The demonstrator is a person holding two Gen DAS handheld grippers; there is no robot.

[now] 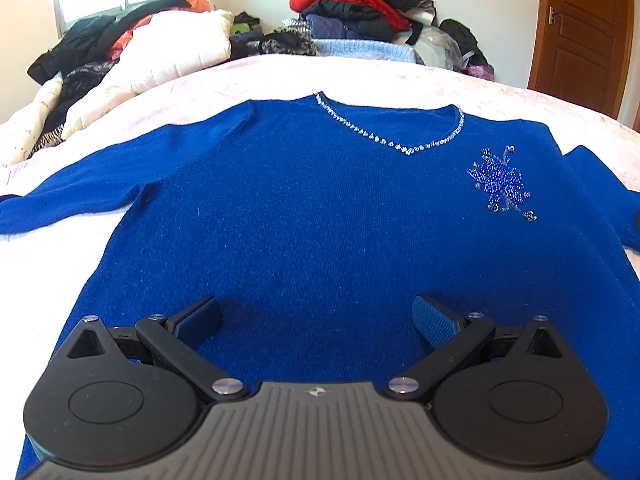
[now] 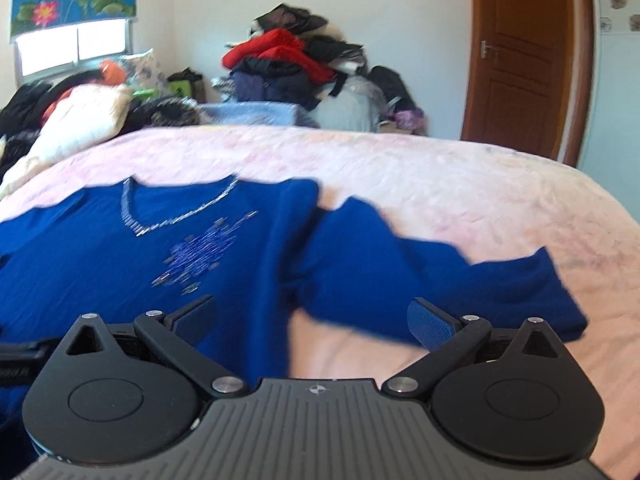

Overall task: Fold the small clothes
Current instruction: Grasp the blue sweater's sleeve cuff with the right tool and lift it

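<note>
1. Lying face up on the pink bedspread (image 1: pixel 400 76) is a blue sweater (image 1: pixel 320 208), body spread flat, neckline towards the far side of the bed.
2. Neckline trim (image 1: pixel 384 140): a row of small clear beads following the V of the collar. A beaded flower motif (image 1: pixel 500 184) sits on the chest, to the right of the collar in the left wrist view.
3. Left gripper (image 1: pixel 316 320): jaws stand wide apart, nothing between the pads. It hangs over the lower middle of the sweater body, pointing towards the collar. Whether the fingertips touch the knit cannot be told.
4. Right gripper (image 2: pixel 312 324): jaws wide apart, nothing clamped. It sits over the sweater's edge where the body meets the sleeve; bare bedspread shows between the fingers (this view is motion-blurred).
5. Sleeve (image 2: pixel 460 280) in the right wrist view: stretched out sideways from the body, lying on the bedspread, cuff end towards the right edge of the bed. The other sleeve (image 1: pixel 60 208) runs off to the left in the left wrist view.
6. Background: heap of mixed clothes (image 1: pixel 360 8) against the far wall, red garment near the top; a white padded quilt (image 1: pixel 176 48) to the left; a window (image 2: pixel 72 48) with a lotus-print blind; a brown wooden door (image 2: pixel 520 52) on the right, closed.
</note>
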